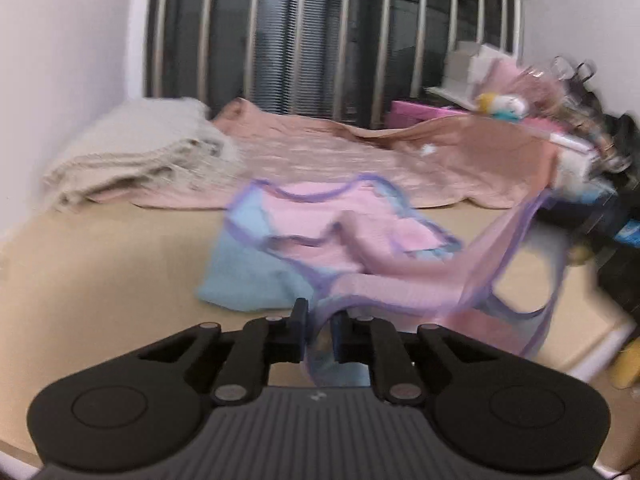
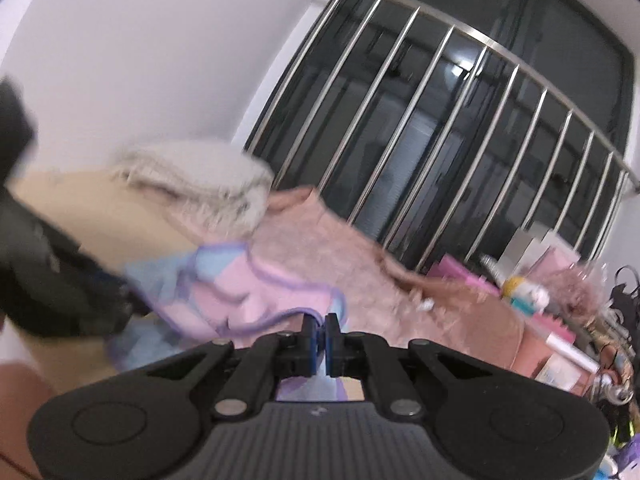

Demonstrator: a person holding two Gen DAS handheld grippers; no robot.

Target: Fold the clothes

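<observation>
Two grips: left gripper [image 1: 320, 322] and right gripper [image 2: 319, 326], jaws each pinched on garment [image 1: 352, 240] hem.
Garment: half draped on bed [image 1: 100, 280], half lifted.
Why: probably stretching an edge to fold.

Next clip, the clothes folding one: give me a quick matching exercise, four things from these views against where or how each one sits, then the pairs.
Things:
1. pink and blue garment
2. beige knitted blanket
3. dusty pink quilt
4. metal railing

States:
A. folded in a stack by the white wall
B. upright bars in front of the dark window
C. pinched by both hand-held grippers, partly lifted
D. spread flat across the far part of the bed

Pairs: 1-C, 2-A, 3-D, 4-B. The left hand-held gripper and the right hand-held gripper each grip a purple-trimmed edge.
</observation>
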